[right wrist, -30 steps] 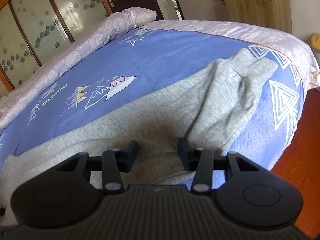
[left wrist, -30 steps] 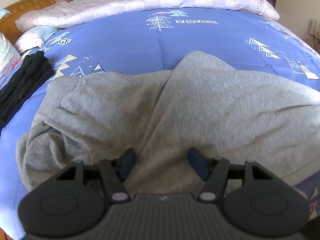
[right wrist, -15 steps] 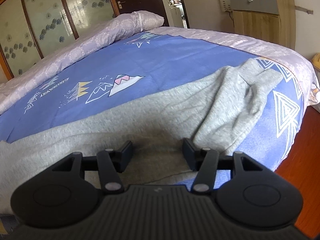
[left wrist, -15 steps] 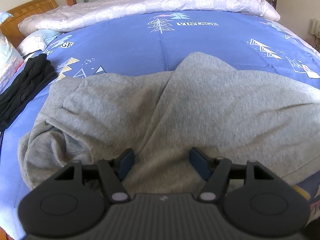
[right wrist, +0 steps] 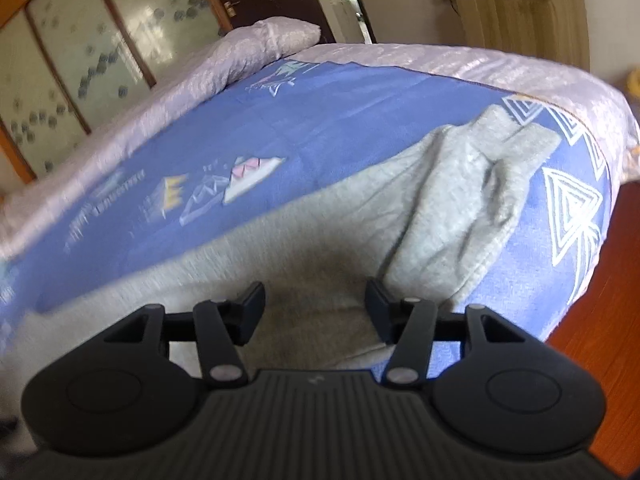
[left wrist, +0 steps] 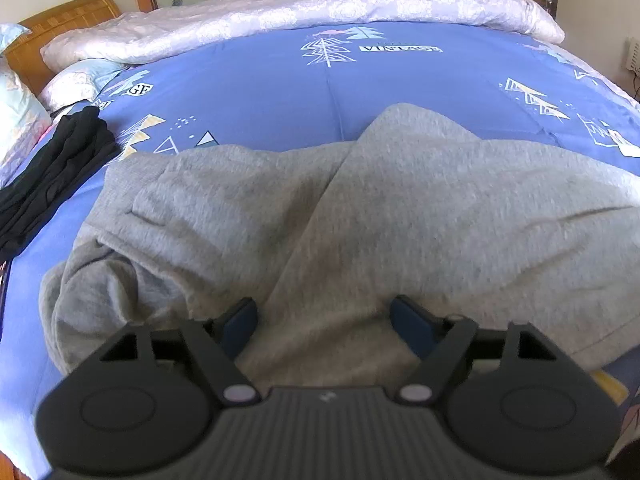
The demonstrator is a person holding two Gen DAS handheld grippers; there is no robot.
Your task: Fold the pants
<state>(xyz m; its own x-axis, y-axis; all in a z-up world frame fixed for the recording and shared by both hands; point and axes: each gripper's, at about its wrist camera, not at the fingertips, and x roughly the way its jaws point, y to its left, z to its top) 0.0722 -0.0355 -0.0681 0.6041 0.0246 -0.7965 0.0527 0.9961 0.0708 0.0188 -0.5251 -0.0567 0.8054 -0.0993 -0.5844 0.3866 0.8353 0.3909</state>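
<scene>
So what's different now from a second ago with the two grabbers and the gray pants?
The left gripper has just opened its jaws wider over the gray pants, not pinching them. The right gripper opened a little too and tilted, so its view blurred. The pants, black clothes and blue bedcover stayed put.

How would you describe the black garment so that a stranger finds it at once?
Start at the wooden headboard and follow the blue bedcover below the pillows. There lies a black garment, rumpled and narrow. It is the only dark cloth; the pants beside it are grey.
</scene>
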